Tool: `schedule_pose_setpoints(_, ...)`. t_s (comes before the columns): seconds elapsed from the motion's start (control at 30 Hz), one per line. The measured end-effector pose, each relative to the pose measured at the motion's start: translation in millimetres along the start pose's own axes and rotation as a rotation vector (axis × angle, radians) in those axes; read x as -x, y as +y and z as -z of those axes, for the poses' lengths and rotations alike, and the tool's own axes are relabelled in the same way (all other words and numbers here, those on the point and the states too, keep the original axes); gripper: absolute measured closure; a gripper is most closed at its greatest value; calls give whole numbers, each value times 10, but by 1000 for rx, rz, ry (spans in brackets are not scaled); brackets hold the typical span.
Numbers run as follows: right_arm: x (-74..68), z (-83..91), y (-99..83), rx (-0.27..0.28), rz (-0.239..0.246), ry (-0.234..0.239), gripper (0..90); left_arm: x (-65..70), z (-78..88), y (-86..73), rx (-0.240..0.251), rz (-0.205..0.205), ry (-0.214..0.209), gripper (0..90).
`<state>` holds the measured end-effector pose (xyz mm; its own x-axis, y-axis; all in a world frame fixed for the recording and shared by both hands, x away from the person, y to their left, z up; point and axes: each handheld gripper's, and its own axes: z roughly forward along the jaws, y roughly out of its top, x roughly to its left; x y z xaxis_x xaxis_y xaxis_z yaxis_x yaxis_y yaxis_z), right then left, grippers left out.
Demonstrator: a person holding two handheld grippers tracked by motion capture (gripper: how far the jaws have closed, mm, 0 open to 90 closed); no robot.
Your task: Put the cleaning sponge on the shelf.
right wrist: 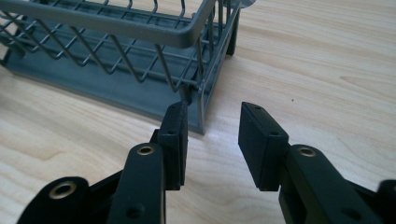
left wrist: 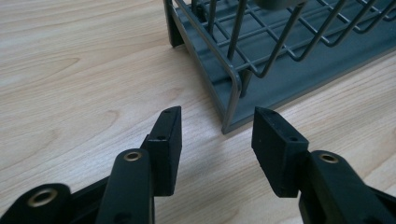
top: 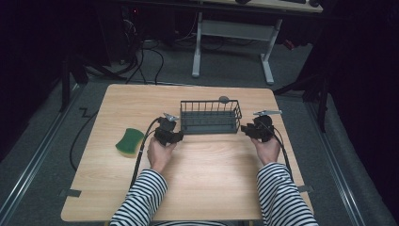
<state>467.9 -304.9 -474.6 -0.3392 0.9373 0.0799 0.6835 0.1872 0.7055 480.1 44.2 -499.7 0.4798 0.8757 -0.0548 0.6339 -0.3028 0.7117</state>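
A grey wire rack (top: 210, 132) stands in the middle of the wooden table (top: 207, 169). My left gripper (top: 176, 133) is at the rack's front left corner and my right gripper (top: 246, 129) at its front right corner. In the left gripper view the left gripper (left wrist: 217, 116) is open, with the corner of the rack (left wrist: 232, 84) in line with the gap and no pad pressing on it. In the right gripper view the right gripper (right wrist: 212, 109) is open too. The corner post of the rack (right wrist: 201, 100) stands just beyond its left fingertip (right wrist: 176, 116).
A green sponge (top: 130, 141) lies on the table left of my left hand. A small grey round thing (top: 224, 99) sits at the rack's back edge. Beyond the table's far edge are desk legs (top: 197, 47) and cables on the floor.
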Motion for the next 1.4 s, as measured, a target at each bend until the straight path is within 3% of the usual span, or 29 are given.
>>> schedule_pose_setpoints(0.2, 44, -126, -25, -12, -38, 6, 645, 26, -47, 19, 14, 10, -6, 564)
schedule_pose_setpoints(0.63, 36, -246, -42, 15, -39, 10, 662, 17, -131, 14, 18, 37, -32, 661)
schedule_pose_setpoints(1.13, -64, -367, -86, 11, 36, -15, 857, 11, -189, 10, 8, 55, -40, 796)
schedule_pose_setpoints(1.4, -70, -366, -89, 9, 44, -18, 860, 37, -208, 52, -2, 32, -29, 851)
